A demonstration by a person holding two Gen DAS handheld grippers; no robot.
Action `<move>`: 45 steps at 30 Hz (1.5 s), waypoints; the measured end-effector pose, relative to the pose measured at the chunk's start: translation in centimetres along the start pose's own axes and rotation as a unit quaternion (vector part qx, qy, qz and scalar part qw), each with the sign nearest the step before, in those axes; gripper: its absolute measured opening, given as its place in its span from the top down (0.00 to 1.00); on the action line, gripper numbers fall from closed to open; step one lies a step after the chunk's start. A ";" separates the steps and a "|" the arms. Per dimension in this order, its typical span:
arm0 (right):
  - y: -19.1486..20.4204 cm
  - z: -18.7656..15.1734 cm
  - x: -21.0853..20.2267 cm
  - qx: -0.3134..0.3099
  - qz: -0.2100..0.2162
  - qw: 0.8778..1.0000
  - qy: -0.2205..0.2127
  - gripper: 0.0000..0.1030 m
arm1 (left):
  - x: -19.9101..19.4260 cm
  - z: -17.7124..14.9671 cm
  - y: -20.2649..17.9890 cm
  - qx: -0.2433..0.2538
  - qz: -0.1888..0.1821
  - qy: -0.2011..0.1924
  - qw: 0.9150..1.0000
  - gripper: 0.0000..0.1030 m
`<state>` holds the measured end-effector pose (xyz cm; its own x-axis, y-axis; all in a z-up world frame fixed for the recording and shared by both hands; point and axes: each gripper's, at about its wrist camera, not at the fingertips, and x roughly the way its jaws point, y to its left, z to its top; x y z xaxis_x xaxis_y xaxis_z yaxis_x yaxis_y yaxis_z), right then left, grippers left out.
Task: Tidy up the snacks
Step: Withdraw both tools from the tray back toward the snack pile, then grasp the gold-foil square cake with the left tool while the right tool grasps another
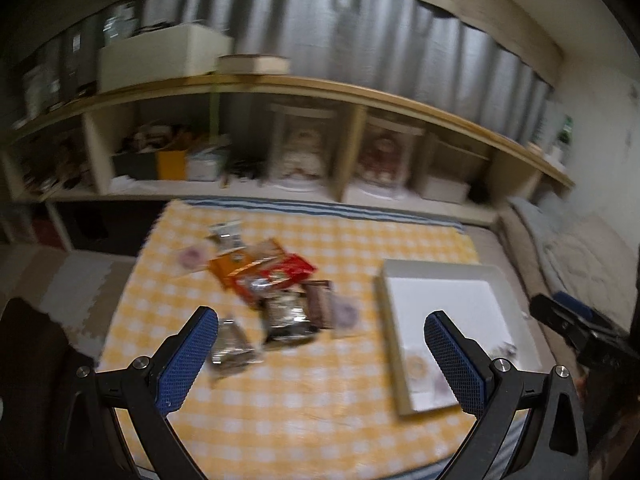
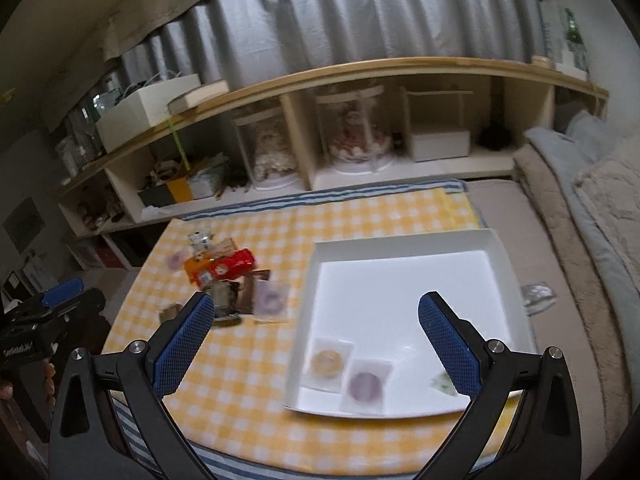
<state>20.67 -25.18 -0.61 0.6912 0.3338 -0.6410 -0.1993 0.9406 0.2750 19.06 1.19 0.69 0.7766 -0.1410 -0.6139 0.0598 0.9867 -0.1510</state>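
Both grippers hang with fingers spread wide and nothing between them above a yellow checked cloth (image 2: pixel 248 364), snacks heaped on one side and a white tray (image 2: pixel 400 248) on the other.

The left gripper (image 1: pixel 320 354) is over the cloth just short of the snack pile (image 1: pixel 272 280) (a blurred jumble with a red packet (image 1: pixel 280 270), an orange one and several dark foil ones), its fingers apart. The right gripper (image 2: pixel 316 340) is likewise apart, over the near edge of the tray. In the tray's near corner lie two clear-wrapped rings side by side, a tan ring (image 2: pixel 329 363) and a purple ring (image 2: pixel 365 386), with a small greenish packet (image 2: pixel 442 383) beside the right finger. Another purple ring in its wrapper (image 2: pixel 271 300) rests on the cloth at the pile's edge, near the tray. A crumpled clear wrapper (image 2: pixel 538 296) lies off the cloth, beyond the tray's far side. Shelves (image 2: pixel 360 68) run along the back.
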 end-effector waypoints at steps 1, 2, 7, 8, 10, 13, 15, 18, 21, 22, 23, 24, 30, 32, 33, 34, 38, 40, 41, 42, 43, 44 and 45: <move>0.6 0.0 0.5 -0.003 0.002 1.000 0.001 0.00 | 0.2 -0.1 0.6 -0.008 0.010 0.001 1.000 0.00; 1.4 0.0 1.2 -0.007 0.003 1.000 0.002 0.00 | 0.4 -0.2 1.2 -0.016 0.018 0.002 1.000 0.00; 4.5 -0.2 4.3 -0.018 0.017 1.000 0.011 0.00 | 2.3 -0.8 3.9 -0.057 0.036 0.011 0.998 0.00; 4.9 -0.2 4.9 -0.017 0.021 1.000 0.014 0.00 | 2.7 -0.9 4.4 -0.065 0.036 0.013 0.997 0.00; 5.9 -0.2 6.0 -0.012 0.028 0.999 0.016 0.00 | 3.8 -1.0 5.6 -0.078 0.039 0.019 0.996 0.00; 7.6 -0.2 8.0 -0.009 0.045 0.999 0.008 0.00 | 5.7 -0.7 7.5 -0.088 0.042 0.025 0.995 0.00; 8.9 -0.1 9.2 -0.016 0.048 0.999 0.001 0.00 | 7.2 -0.6 8.6 -0.093 0.049 0.031 0.994 0.00; 10.5 -0.1 10.9 -0.029 0.058 0.998 -0.002 0.00 | 10.2 -0.6 9.5 -0.101 0.048 0.048 0.993 0.00; 11.7 -0.1 13.4 -0.030 0.071 0.997 0.015 0.00 | 13.4 -0.7 9.7 -0.110 0.047 0.077 0.990 0.00; 11.9 -0.2 14.2 -0.028 0.077 0.996 0.019 0.00 | 14.6 -0.7 9.9 -0.111 0.051 0.086 0.989 0.00; 12.0 -0.3 15.0 -0.022 0.084 0.996 0.019 0.00 | 15.7 -0.8 9.9 -0.113 0.055 0.093 0.988 0.00; 12.0 -0.5 15.8 -0.018 0.088 0.996 0.020 0.00 | 16.8 -0.8 9.9 -0.116 0.057 0.101 0.986 0.00; 11.5 -1.7 19.5 -0.009 0.099 0.994 0.045 0.00 | 22.3 -1.6 10.3 -0.125 0.064 0.151 0.978 0.00; 11.2 -2.0 20.9 -0.008 0.113 0.992 0.056 0.00 | 24.0 -1.8 10.2 -0.120 0.067 0.164 0.977 0.00; 11.1 -2.0 21.4 -0.007 0.120 0.991 0.061 0.00 | 24.8 -1.8 10.2 -0.114 0.067 0.171 0.976 0.00; 11.0 -2.1 21.9 -0.007 0.127 0.990 0.065 0.00 | 25.5 -2.0 10.1 -0.109 0.069 0.177 0.976 0.00; 11.1 -2.4 24.2 -0.012 0.142 0.986 0.090 0.00 | 27.2 -2.6 10.3 -0.080 0.095 0.189 0.974 0.00; 11.3 -2.5 25.0 -0.018 0.144 0.985 0.098 0.00 | 27.4 -2.9 10.6 -0.069 0.099 0.191 0.974 0.00; 11.7 -2.6 25.5 -0.024 0.145 0.984 0.104 0.00 | 27.4 -2.9 10.8 -0.071 0.097 0.193 0.974 0.00; 12.0 -2.8 26.0 -0.033 0.144 0.983 0.112 0.00 | 27.4 -2.8 11.1 -0.073 0.097 0.195 0.973 0.00; 12.2 -2.9 26.3 -0.038 0.144 0.982 0.117 0.00 | 27.3 -2.8 11.2 -0.072 0.098 0.196 0.973 0.00; 12.6 -3.3 26.8 -0.046 0.144 0.980 0.126 0.00 | 27.0 -2.8 11.3 -0.065 0.104 0.197 0.973 0.00; 12.9 -3.6 27.1 -0.051 0.144 0.979 0.134 0.00 | 26.5 -2.9 11.4 -0.057 0.110 0.200 0.972 0.00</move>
<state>34.38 -3.81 -17.03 0.3922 0.5769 -0.7165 -0.4370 0.8023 0.4067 38.52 8.49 -19.60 0.4561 0.0302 -0.8894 -0.1686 0.9843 -0.0530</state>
